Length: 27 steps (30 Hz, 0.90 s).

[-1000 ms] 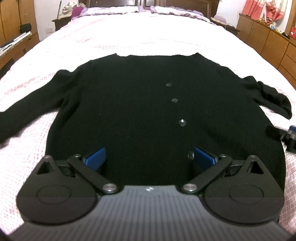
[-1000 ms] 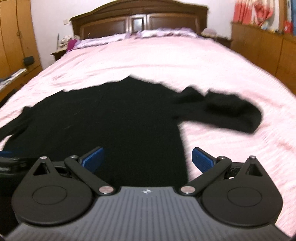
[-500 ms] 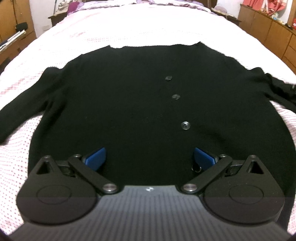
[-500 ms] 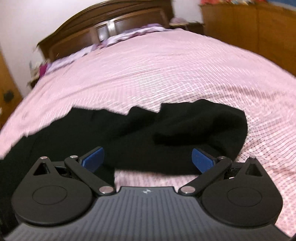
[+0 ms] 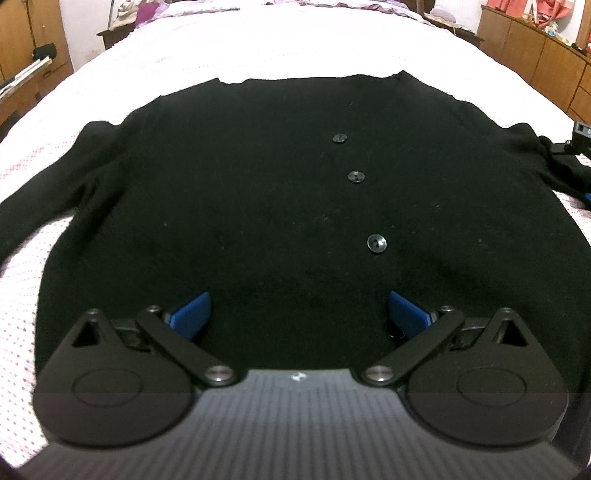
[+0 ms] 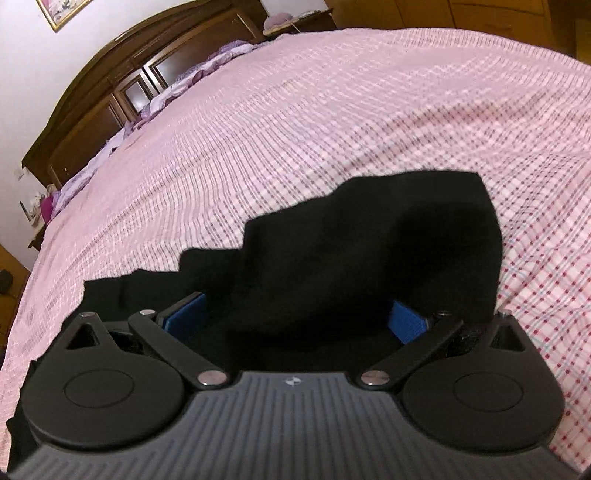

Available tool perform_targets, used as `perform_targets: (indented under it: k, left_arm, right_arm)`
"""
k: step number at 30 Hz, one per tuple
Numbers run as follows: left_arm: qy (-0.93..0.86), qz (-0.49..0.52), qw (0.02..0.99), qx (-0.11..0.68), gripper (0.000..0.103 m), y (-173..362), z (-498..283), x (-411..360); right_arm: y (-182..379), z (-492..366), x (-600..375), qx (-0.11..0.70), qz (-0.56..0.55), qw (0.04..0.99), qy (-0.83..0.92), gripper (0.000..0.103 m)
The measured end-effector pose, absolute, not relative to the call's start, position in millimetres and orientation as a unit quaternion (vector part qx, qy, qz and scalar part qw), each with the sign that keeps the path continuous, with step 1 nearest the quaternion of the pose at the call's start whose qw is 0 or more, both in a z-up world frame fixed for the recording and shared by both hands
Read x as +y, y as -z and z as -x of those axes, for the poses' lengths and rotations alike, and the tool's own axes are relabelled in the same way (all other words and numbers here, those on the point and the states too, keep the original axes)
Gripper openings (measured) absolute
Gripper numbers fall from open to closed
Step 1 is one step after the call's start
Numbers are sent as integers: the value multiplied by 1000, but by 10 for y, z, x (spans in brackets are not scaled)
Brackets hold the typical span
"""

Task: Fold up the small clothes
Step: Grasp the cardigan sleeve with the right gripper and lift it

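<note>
A black buttoned cardigan (image 5: 258,206) lies flat on the pink checked bedspread (image 5: 258,44), hem near me, neckline far. Its left sleeve (image 5: 33,206) stretches out to the left. My left gripper (image 5: 299,314) hovers open over the hem, blue pads apart, nothing between them. In the right wrist view the crumpled right sleeve (image 6: 388,258) fills the middle. My right gripper (image 6: 295,319) stands open just above that sleeve, one pad on each side of the bunched cloth. A part of the right gripper (image 5: 581,134) shows at the left wrist view's right edge.
A dark wooden headboard (image 6: 122,85) and pillows (image 6: 155,107) sit at the bed's far end. Wooden cabinets (image 5: 535,59) line the right wall, and a nightstand (image 5: 114,35) with clutter stands at the far left. Bare bedspread (image 6: 332,110) spreads beyond the cardigan.
The right gripper swung right and dropped close over the right sleeve, tilting as it went. The left gripper moved slightly nearer over the cardigan's hem. Both stayed open.
</note>
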<state>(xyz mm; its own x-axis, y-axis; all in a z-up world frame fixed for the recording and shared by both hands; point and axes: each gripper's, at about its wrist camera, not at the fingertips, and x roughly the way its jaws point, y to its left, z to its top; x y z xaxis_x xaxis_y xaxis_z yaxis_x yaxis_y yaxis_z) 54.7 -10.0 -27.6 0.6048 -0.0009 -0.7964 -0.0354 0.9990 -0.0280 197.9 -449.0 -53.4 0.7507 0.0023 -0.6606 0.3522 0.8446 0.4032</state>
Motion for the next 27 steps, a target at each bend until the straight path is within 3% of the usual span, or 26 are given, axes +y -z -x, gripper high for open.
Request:
perform_targets:
  k: [9,12,15,17,20,27]
  left_arm:
    - [-3,12,898,440,103,300,-545,-111]
    - [-1,9,900,436,103,304,-544,-124]
    - [-2,8,901,434,103,306,-523,-135]
    - [-1,6,902,431,103,306,-510,-137]
    - [-1,3,905,426,103,305,-493,-154]
    - [3,1,910,415,103,233,-446,-149]
  right_arm:
    - [412,-1884,-4616,303,-368,873,100,102]
    - [420,-1932,-4628,303,-381,867,103,89]
    - [464,-1970,-4638,310,-379,864,119,66]
    - [489,-1969,-4659,313,-375,863,131,35]
    - [533,-1952,-4731,314,-396,854,127,14]
    - [280,-1754,-4670,276,-399,872,67,10]
